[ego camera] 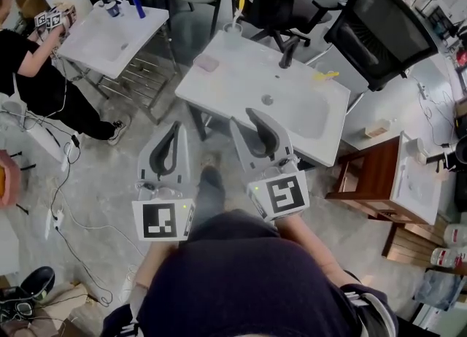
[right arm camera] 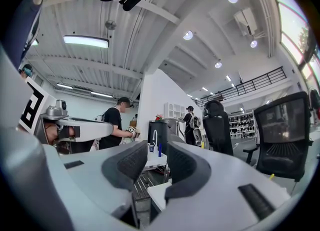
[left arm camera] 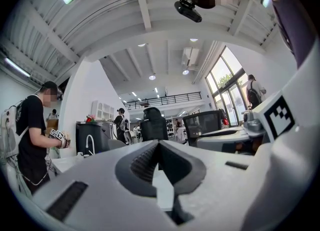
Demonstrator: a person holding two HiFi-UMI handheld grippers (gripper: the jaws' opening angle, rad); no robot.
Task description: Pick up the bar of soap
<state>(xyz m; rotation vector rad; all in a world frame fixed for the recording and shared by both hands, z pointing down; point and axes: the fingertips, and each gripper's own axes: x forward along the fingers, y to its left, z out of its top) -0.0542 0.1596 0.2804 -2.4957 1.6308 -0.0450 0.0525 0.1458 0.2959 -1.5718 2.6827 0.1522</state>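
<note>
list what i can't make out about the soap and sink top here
Pink bar of soap: head view, too small to tell wet or dry; not seen in either gripper view.
Small yellow item on the white sink top: head view, too small to identify.
Sink top's near edge: head view, partly covered by the right gripper.

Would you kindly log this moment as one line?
soap: on sink counter, untouched | left gripper: shut, empty | right gripper: open, empty

Sink (ego camera: 241,84) front edge open; bare top runs to soap (ego camera: 206,62) at its back-left corner. Faucet (ego camera: 289,52) stands mid-back, black chair (ego camera: 383,25) behind its right end, wooden stand (ego camera: 368,175) off its right side.
</note>
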